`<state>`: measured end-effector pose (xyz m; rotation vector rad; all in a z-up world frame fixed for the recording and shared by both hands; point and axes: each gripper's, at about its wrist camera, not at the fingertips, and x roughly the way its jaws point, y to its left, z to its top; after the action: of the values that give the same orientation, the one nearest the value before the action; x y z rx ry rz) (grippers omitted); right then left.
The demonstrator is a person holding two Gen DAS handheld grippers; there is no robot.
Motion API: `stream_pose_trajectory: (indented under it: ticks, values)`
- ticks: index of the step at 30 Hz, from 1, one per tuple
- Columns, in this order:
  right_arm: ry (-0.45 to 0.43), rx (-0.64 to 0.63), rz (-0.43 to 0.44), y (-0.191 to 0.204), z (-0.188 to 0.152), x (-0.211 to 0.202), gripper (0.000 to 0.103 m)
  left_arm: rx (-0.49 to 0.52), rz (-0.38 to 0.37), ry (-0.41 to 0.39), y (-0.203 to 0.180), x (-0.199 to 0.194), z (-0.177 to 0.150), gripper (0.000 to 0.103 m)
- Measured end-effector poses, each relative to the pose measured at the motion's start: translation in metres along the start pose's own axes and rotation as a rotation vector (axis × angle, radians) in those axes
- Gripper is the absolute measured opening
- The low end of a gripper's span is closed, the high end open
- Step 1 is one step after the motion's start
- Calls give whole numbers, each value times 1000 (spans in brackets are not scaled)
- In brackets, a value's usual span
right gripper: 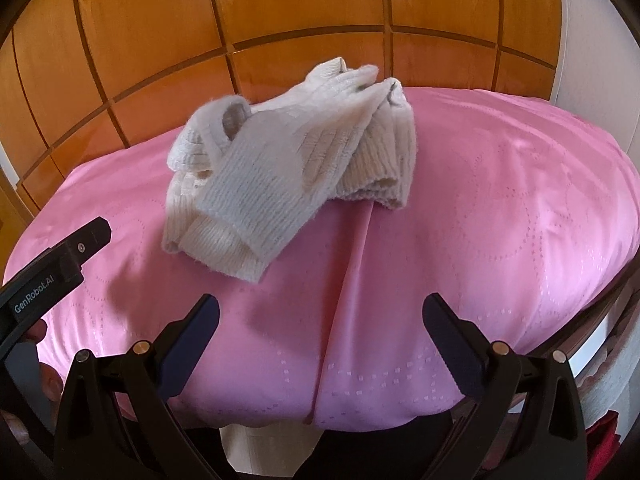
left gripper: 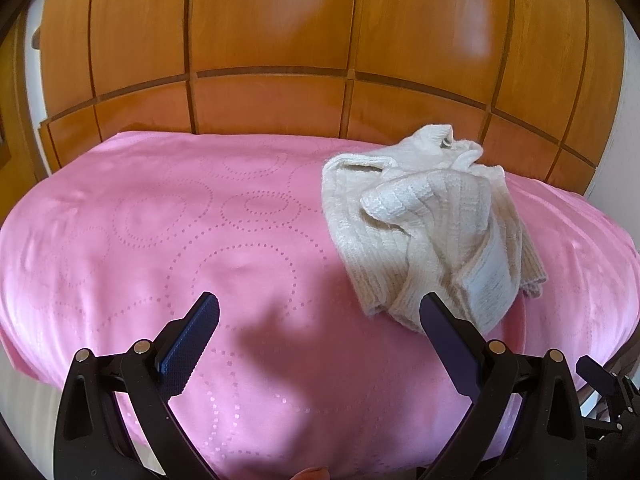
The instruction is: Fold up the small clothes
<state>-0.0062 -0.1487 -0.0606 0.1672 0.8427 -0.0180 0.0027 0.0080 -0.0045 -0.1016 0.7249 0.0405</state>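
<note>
A cream knitted garment (left gripper: 430, 224) lies crumpled in a heap on the pink cloth (left gripper: 200, 220). In the left wrist view the heap is right of centre, and its near edge sits just beyond the right finger of my left gripper (left gripper: 320, 304), which is open and holds nothing. In the right wrist view the same knitted garment (right gripper: 288, 160) lies ahead and left of centre, a short way beyond my right gripper (right gripper: 320, 306), also open and holding nothing. The left gripper's body (right gripper: 52, 272) shows at the left edge of that view.
The pink cloth (right gripper: 500, 220) covers a raised surface and has a long fold (right gripper: 356, 264) running toward me. Glossy wooden panelled doors (left gripper: 272, 40) stand directly behind it. The surface drops off at the near and side edges. A person's fingers (right gripper: 40, 334) hold the left gripper.
</note>
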Motion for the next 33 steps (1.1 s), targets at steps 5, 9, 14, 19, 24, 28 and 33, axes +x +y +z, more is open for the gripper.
stream_pose_trajectory:
  ticks: [5, 9, 14, 19, 24, 28, 33]
  values:
    - [0, -39, 35, 8, 1, 1, 101, 5, 4, -4, 0, 0, -1, 99]
    - [-29, -36, 41, 7, 4, -2, 101, -3, 11, -2, 3, 1, -1, 99]
    - [-38, -16, 37, 2, 7, -3, 101, 0, 20, -5, 2, 0, -2, 99]
    - [-45, 7, 33, -5, 10, -2, 101, 4, 28, -5, 2, 1, -2, 99]
    - [-50, 15, 30, -8, 12, -1, 101, 0, 28, 9, 3, 5, -1, 99]
    - [-53, 13, 32, -9, 12, -1, 101, 2, 27, 12, 3, 5, 0, 99]
    - [-70, 9, 36, -9, 13, -1, 101, 0, 28, 13, 4, 6, 0, 99]
